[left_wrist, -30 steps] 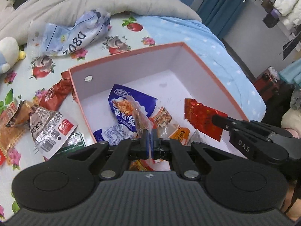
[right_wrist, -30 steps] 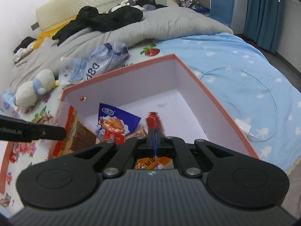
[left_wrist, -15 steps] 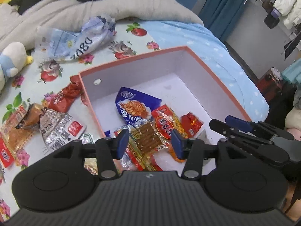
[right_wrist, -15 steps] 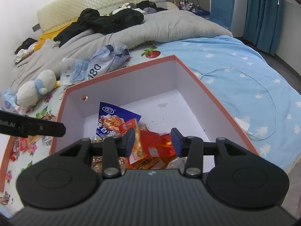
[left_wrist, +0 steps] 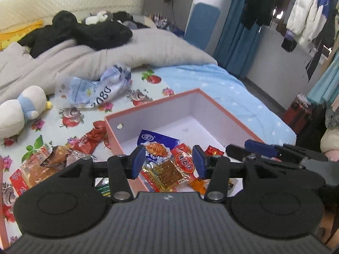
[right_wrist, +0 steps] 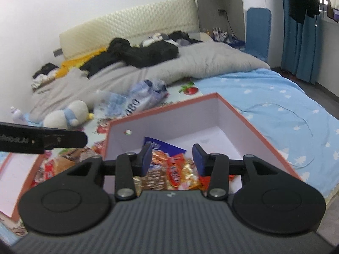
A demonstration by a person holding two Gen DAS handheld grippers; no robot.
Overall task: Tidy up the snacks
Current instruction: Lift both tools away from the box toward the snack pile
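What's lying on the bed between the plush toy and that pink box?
In the left wrist view, a crumpled blue-and-white bag lies between the plush toy and pink box.

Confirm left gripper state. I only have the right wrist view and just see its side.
Observer: The left gripper is open, with nothing between its pads.
Operator: Any snacks still outside the box on that side?
Observer: Yes. A dark red packet lies beside the left wall of the box, and orange and silver packets lie further left on the floral sheet.
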